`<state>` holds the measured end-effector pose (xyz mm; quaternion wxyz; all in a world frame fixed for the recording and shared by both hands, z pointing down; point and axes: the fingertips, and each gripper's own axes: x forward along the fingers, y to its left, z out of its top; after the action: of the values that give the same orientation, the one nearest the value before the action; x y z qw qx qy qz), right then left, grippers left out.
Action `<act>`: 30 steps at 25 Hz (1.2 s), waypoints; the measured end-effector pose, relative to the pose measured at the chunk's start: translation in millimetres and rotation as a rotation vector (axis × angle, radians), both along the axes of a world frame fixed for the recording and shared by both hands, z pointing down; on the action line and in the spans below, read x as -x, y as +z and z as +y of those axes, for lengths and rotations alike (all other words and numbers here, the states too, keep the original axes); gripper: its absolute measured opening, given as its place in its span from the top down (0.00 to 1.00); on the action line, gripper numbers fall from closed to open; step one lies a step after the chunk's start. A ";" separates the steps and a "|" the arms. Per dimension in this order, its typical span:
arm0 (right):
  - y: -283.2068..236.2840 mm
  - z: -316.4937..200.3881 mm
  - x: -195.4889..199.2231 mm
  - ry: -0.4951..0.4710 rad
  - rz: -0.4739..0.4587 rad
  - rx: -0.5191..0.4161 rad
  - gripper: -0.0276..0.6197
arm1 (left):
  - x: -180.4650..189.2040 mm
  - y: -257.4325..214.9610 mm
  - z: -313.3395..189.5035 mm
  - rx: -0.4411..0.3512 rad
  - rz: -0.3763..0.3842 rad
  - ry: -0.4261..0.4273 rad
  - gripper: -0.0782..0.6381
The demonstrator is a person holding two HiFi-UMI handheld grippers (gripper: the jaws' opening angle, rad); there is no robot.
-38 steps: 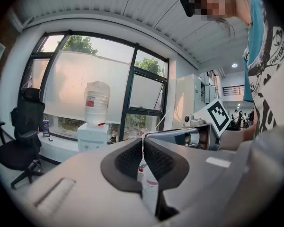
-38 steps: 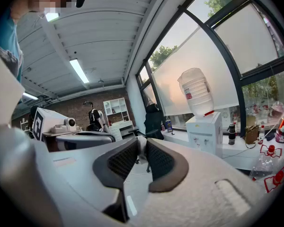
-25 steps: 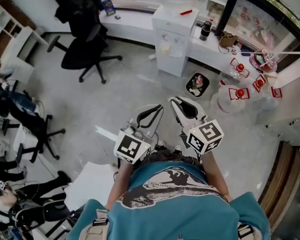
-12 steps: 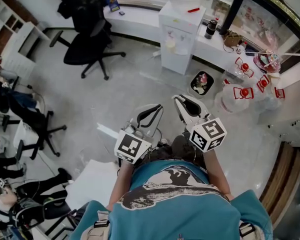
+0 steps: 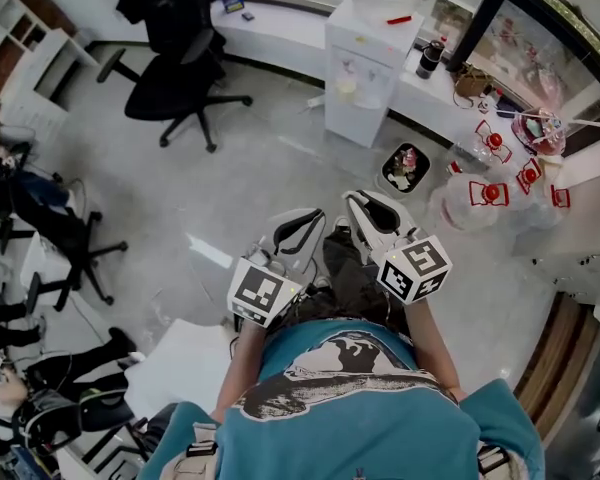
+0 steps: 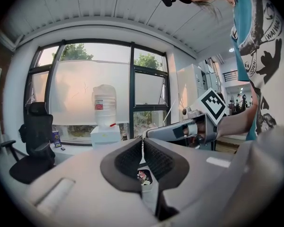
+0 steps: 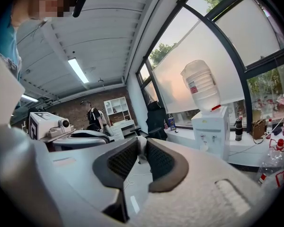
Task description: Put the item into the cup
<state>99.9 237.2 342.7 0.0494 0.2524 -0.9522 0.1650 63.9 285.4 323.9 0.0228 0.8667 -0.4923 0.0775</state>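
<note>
No cup and no item to put in it shows in any view. A person stands on a grey floor and holds both grippers close in front of the body. My left gripper (image 5: 318, 214) (image 6: 142, 142) points forward over the floor; its black pads meet at the tips with nothing between them. My right gripper (image 5: 346, 200) (image 7: 142, 140) is level beside it, tips together but for a pale sliver, and it holds nothing. Each gripper shows in the other's view, off to the side.
Ahead stands a white water dispenser (image 5: 368, 63) against a white counter (image 5: 280, 23). A small bin (image 5: 400, 168) with litter lies just beyond the grippers. Water bottles with red caps (image 5: 485, 193) cluster at the right. A black office chair (image 5: 180, 68) stands far left, seated people (image 5: 20, 218) at the left edge.
The person's dark trouser leg has come forward under the grippers and the room has slid slightly in view. Both grippers keep their pose and jaw setting.
</note>
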 end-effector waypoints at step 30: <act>27.1 -290.2 19.3 -0.010 -0.063 0.125 0.86 | 15.2 3.8 -289.2 0.106 0.005 0.000 0.87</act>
<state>80.7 -53.1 369.9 0.0360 0.2389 -0.9423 0.2316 48.7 -3.8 327.7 0.0701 0.8643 -0.4876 0.1013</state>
